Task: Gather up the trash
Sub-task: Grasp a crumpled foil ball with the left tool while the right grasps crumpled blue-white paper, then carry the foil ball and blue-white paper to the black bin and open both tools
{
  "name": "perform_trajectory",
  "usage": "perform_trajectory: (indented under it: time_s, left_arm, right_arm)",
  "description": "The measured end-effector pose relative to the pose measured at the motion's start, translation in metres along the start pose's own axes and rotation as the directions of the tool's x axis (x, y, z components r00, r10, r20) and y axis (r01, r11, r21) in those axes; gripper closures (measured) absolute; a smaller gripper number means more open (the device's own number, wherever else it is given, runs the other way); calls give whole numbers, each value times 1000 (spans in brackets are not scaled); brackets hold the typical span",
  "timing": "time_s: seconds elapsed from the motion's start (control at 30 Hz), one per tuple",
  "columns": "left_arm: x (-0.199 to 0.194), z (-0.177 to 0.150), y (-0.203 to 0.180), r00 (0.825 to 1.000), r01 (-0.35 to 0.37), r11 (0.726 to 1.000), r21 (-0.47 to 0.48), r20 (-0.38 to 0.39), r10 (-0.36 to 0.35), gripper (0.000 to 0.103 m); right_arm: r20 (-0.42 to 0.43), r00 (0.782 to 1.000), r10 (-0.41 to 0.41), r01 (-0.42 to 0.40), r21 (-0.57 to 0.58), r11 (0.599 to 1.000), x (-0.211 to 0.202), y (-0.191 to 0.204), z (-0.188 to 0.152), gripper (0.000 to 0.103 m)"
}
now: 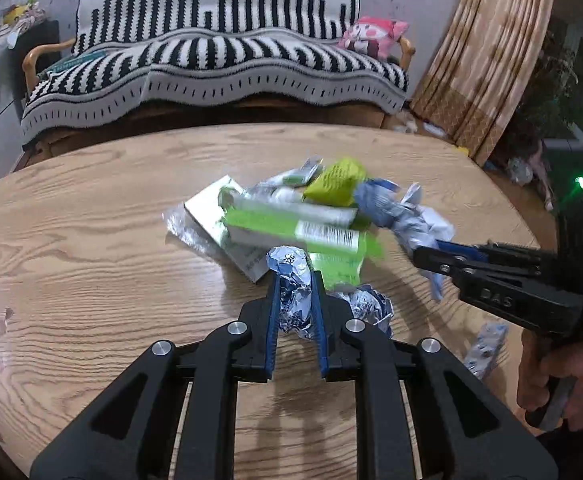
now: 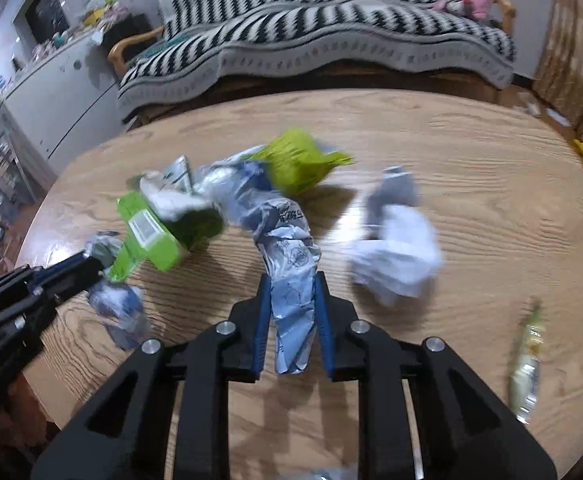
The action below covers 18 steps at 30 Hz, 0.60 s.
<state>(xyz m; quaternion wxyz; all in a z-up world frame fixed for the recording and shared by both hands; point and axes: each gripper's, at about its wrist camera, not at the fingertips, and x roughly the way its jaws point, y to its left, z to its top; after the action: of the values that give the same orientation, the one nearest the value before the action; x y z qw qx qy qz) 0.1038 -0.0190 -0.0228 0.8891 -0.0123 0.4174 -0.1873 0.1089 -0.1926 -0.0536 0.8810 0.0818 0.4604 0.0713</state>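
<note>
A pile of trash lies mid-table: a green and white carton (image 1: 291, 228), a yellow-green packet (image 1: 337, 182) and silver wrappers. My left gripper (image 1: 295, 280) is shut on a crumpled silver foil wrapper (image 1: 291, 280) at the pile's near edge; it also shows at the left of the right wrist view (image 2: 91, 260). My right gripper (image 2: 291, 280) is shut on a blue-and-white crumpled wrapper (image 2: 291, 264); it shows at the right of the left wrist view (image 1: 423, 256). A crumpled white paper ball (image 2: 395, 256) lies right of it. The green carton (image 2: 151, 236) sits left.
The oval wooden table (image 1: 91, 220) carries the trash. A thin clear wrapper (image 2: 527, 364) lies near the right edge, another foil scrap (image 2: 119, 308) at the left. A sofa with a striped blanket (image 1: 219, 48) stands behind the table, a curtain (image 1: 487, 52) at the right.
</note>
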Motion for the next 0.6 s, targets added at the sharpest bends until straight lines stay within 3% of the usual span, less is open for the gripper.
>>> perform_trajectory:
  time_s: [0.27,0.4,0.6]
  left_arm:
    - [-16,12,-26,998,32,999,-12,52,-32,89]
    - [-13,12,-78,996,71,995,74,54,-75,89]
    - [1,-4,-185,984,174,959,225,7,-180,89]
  right_arm:
    - [29,999,-34,33,48,998,-57,-52,-25,82]
    - [70,993,-91,82,116,990,-101,-99,-47,82]
    - [89,978,-188,159,262,952,-158,-186,-95,82]
